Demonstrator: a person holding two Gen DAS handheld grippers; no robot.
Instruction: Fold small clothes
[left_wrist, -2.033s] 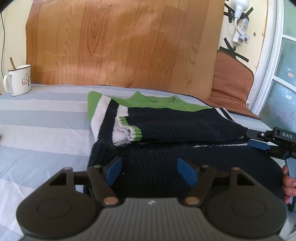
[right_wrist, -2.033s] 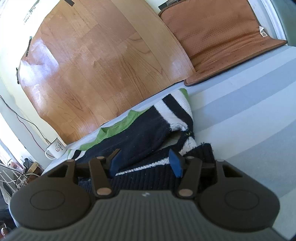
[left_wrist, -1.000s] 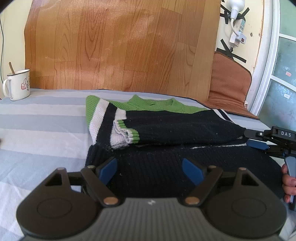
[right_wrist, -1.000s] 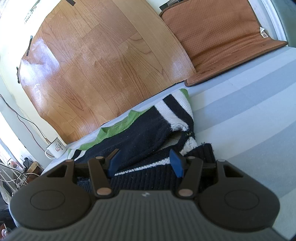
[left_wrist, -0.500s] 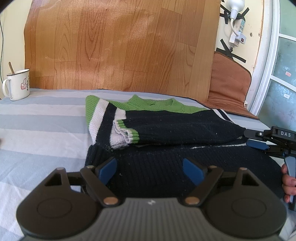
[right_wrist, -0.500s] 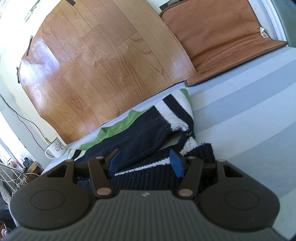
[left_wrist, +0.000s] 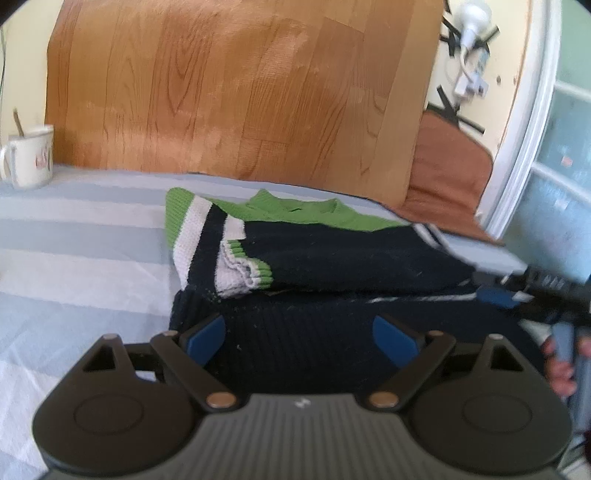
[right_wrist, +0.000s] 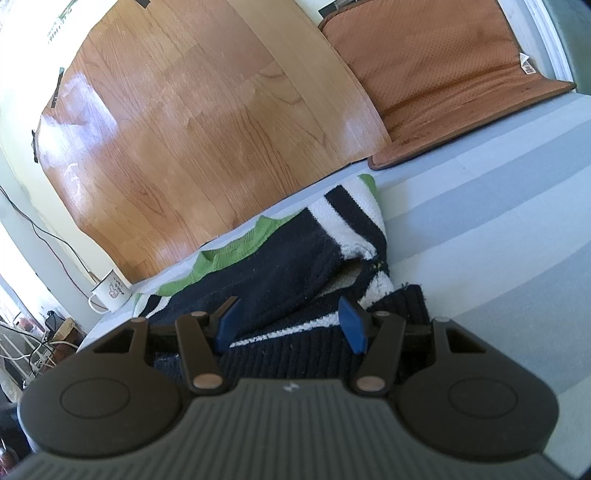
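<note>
Navy, green and white, the sweater (left_wrist: 332, 266) is laid partly folded on the striped bedsheet (left_wrist: 81, 236) – sleeve drawn across the chest – while the left gripper (left_wrist: 299, 336) and the right gripper (right_wrist: 288, 325) are held over its hem, jaws spread apart, nothing gripped.

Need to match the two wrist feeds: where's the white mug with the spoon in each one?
Left wrist: the white mug stands at the far left edge, on the striped cover, against the wood-grain board.
Right wrist: the mug is small at lower left, at the foot of the same board, beyond the sweater; the spoon is too small to tell.
Shared landmark: the sweater's green collar.
</note>
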